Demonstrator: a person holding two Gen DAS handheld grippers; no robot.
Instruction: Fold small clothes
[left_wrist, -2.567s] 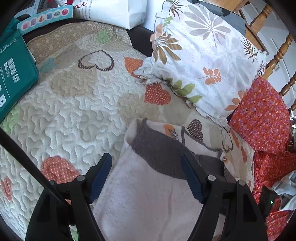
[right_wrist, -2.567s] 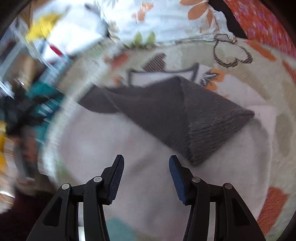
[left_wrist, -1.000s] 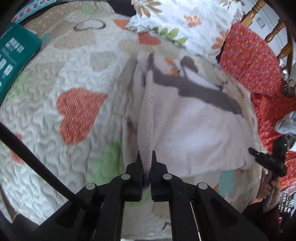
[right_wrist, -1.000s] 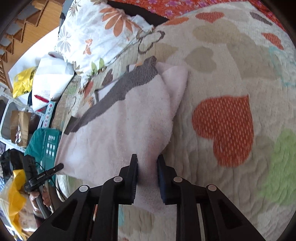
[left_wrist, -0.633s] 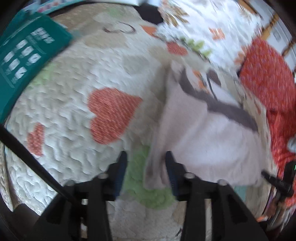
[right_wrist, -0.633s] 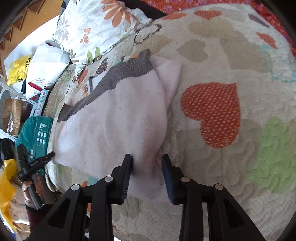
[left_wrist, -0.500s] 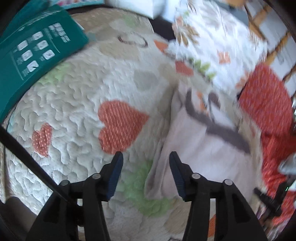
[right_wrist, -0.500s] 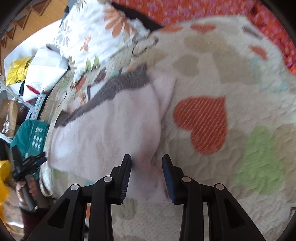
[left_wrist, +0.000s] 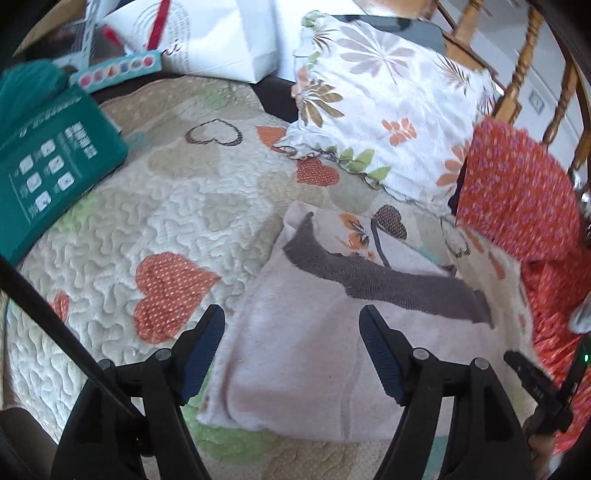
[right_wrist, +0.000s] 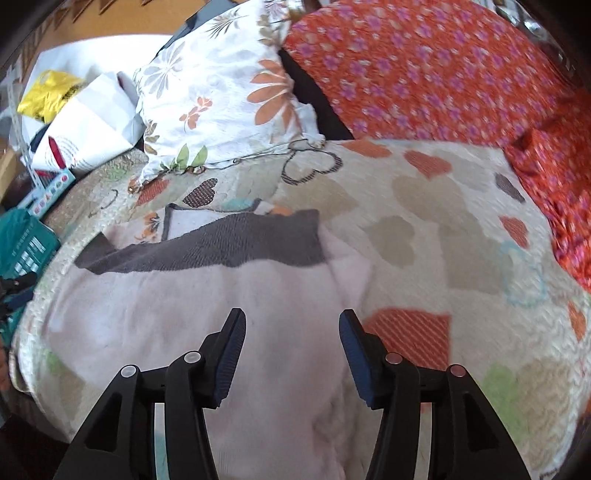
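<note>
Spread flat on the heart-print quilt of a bed, just in front of the floral pillow: a pale pink garment, already doubled over, with a grey band along the edge nearest the pillow. Banded end turned toward the pillow, plain folded end away from it. Long axis apparently running with the band, along the pillow's front edge, though hard to fix through the fisheye bend.

Poised above the plain end, away from the pillow: left tool and right tool, both spread wide and gripping nothing, blue pads clear of the cloth.

Likely step: taking hold for the next fold. For a clean result, pinch both layers at the two corners farthest from the pillow, lift together, carry level toward the band and lay edge on edge. Keep the pull even to avoid skewing the soft, fleecy fabric or dragging the quilt. Mind the loose flap on the right-tool side of the band.

Beyond the pillow, a white bag; to one side of it a green box, to the other an orange flowered cloth.
</note>
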